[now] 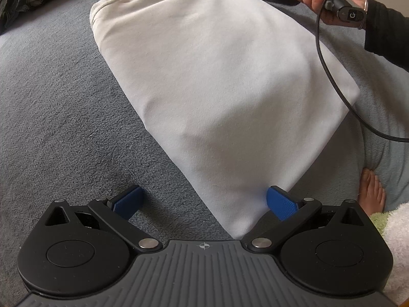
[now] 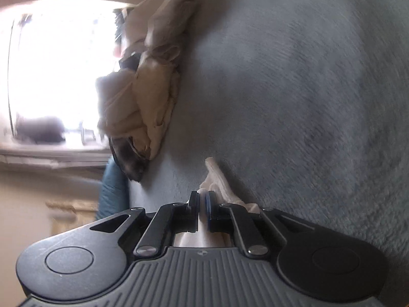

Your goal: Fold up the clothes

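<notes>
Two tongs are seen: left tongs [image 1: 204, 202] are spread wide, with nothing clamped; right tongs [image 2: 203, 202] are clenched on an edge of one white garment [image 1: 217, 89], which is laid on the grey blanket [image 1: 64, 102]. One beige clothes pile [image 2: 150, 81] is seen beyond.

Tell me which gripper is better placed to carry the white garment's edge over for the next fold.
Right. The right gripper is shut on the white garment; the left gripper is open, gripping nothing.

bare foot [image 1: 372, 192] half hidden, window [image 2: 56, 71] blown out
</notes>
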Demonstrator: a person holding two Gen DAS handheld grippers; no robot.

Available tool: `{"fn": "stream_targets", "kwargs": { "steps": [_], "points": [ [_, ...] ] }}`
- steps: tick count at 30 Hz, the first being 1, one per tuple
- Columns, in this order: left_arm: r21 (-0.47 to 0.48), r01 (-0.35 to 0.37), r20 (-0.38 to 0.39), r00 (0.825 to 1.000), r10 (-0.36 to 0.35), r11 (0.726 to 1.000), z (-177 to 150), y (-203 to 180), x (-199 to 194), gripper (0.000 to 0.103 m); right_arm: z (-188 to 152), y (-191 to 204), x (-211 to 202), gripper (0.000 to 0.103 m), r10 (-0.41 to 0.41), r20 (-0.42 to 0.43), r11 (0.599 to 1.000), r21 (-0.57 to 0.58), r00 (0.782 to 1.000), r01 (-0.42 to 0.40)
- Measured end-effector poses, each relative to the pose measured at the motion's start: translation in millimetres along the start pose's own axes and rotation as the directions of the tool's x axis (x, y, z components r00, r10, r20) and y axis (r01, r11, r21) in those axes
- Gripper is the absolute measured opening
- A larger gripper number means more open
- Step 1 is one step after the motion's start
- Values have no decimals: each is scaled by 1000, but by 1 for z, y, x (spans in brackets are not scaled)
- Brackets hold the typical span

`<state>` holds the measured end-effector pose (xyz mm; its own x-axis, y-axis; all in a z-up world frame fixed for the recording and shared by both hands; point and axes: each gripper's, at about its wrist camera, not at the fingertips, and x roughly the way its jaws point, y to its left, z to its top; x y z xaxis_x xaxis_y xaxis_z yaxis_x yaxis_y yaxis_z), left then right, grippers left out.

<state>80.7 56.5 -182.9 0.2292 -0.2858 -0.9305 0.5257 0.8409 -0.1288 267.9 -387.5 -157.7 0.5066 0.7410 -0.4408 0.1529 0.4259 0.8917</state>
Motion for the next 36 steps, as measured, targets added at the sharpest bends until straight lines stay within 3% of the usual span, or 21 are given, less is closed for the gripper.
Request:
{"fn": "stream_targets", "kwargs": {
  "steps": [5, 8, 10, 13, 15, 17, 23, 25, 26, 28, 32, 36],
  "points": [
    [-2, -2, 0, 1000, 2, 1000, 2, -1, 3, 103, 0, 23, 0, 14, -65, 33, 985, -157, 997, 70],
    [-2, -2, 0, 1000, 2, 1000, 3, -7, 5, 103, -2, 43, -6, 15, -99, 102, 943, -307, 990, 126],
    [-2, -2, -1, 1000, 2, 1000, 3, -5, 6, 103, -7, 59, -1, 21, -104, 78, 893, -431, 991, 128],
    [-1, -2, -3, 1000, 2, 1000, 4, -2, 8, 103, -19, 88, 18, 46, -159, 9, 770, -625, 987, 129],
    [-1, 0, -2, 1000, 0, 1000, 5, 0, 9, 103, -26, 103, 31, 46, -191, -18, 687, -717, 981, 120],
    [-1, 1, -2, 1000, -1, 1000, 10, 8, 13, 103, -29, 112, 45, 46, -222, -45, 635, -765, 974, 109],
    [1, 10, 0, 1000, -10, 1000, 11, 17, 19, 103, -32, 119, 74, 43, -341, -180, 548, -835, 923, 40],
    [2, 15, 0, 1000, -15, 1000, 13, 23, 21, 103, -29, 118, 74, 36, -348, -203, 550, -835, 915, 23],
    [2, 17, 0, 1000, -17, 1000, 14, 25, 22, 103, -27, 117, 74, 22, -347, -213, 557, -831, 913, 18],
    [4, 22, 1, 1000, -22, 1000, 14, 28, 23, 103, -20, 113, 73, 7, -337, -235, 586, -810, 912, 8],
    [4, 30, 2, 1000, -30, 1000, 14, 32, 25, 103, 0, 94, 81, 3, -258, -283, 750, -661, 924, 7],
    [4, 33, 1, 999, -33, 999, 16, 37, 27, 103, 17, 64, 81, 2, -180, -279, 904, -424, 943, 47]
  ]
}}
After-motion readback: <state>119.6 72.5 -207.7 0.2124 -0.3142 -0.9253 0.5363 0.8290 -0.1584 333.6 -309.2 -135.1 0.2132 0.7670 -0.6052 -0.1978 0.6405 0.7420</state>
